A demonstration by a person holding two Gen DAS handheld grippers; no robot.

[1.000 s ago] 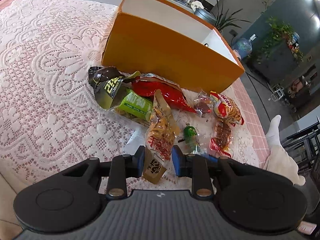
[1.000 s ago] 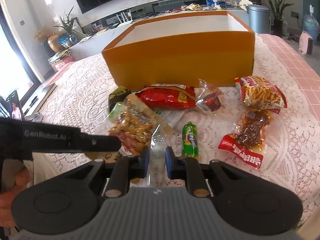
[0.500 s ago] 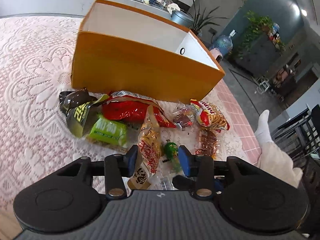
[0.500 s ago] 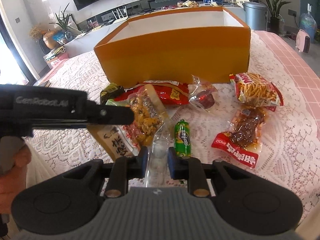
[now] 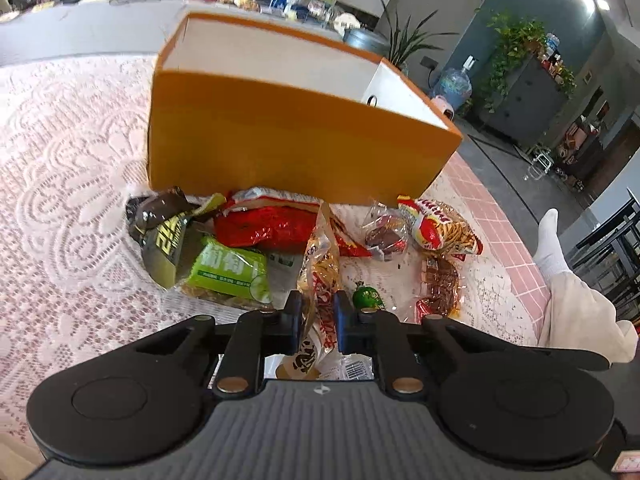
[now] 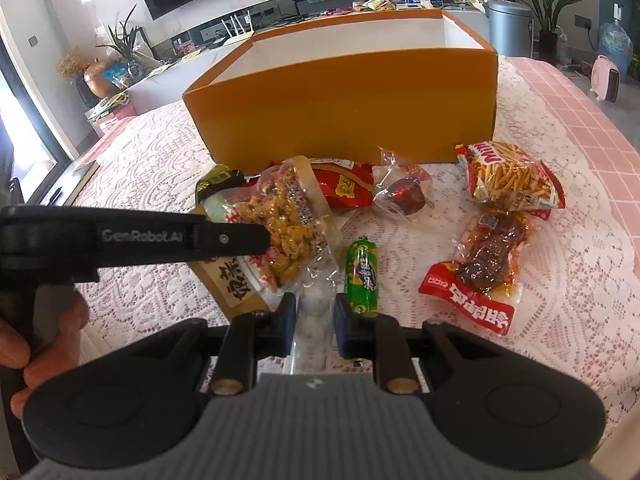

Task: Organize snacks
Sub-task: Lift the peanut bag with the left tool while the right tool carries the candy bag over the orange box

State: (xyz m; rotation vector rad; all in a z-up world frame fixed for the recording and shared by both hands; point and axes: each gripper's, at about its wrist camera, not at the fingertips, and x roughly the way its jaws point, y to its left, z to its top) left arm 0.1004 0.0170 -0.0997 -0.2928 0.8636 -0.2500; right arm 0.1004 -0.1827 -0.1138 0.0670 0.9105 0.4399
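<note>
Right gripper is clamped on a clear packet of white balls. Left gripper is closing on the nut bag, lifted off the lace table. Other snacks lie just behind: green sausage, fries bag reading "MIMI". Orange box looks empty inside.

Box: orange outside, white inside. Cloth: white floral lace laid over pink checks. Bags: red foil; lime green; dark brown with yellow print, blurred, so shade is uncertain. Tube seen as green with yellow print. Grippers black, blue pads.
</note>
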